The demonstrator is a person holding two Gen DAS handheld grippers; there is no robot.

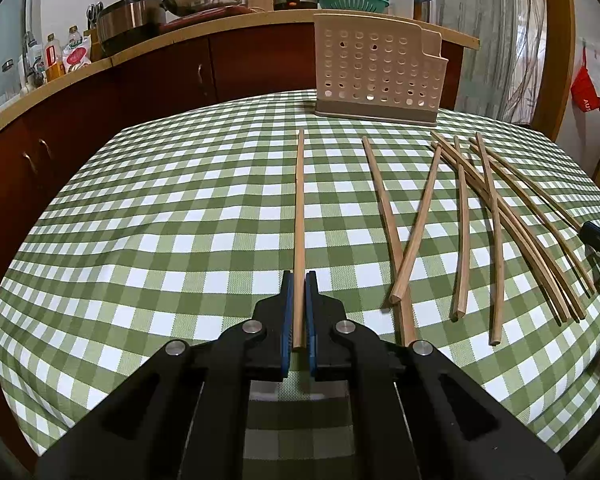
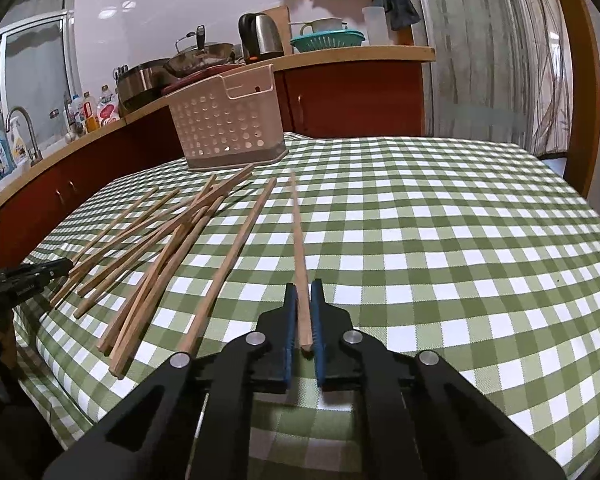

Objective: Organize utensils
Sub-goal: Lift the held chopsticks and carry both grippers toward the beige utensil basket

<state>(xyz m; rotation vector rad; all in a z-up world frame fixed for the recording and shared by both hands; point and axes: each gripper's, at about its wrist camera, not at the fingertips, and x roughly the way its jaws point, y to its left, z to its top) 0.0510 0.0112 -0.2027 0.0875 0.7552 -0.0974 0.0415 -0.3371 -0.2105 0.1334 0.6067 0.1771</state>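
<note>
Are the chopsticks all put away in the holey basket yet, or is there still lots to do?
Nothing looks put away yet: no chopsticks stick up out of the basket. In hand now: the left gripper is shut on one chopstick, and the right gripper is shut on another chopstick. Still left: the loose chopsticks scattered on the checked tablecloth.

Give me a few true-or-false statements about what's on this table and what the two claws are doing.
1. Each gripper is shut on a chopstick. True: left gripper on its chopstick, right gripper on another.
2. The holder already has chopsticks in it. False: none show in it.
3. The tablecloth is green and white checks. True.
4. Only two chopsticks are left. False: a loose pile lies on the cloth.
</note>
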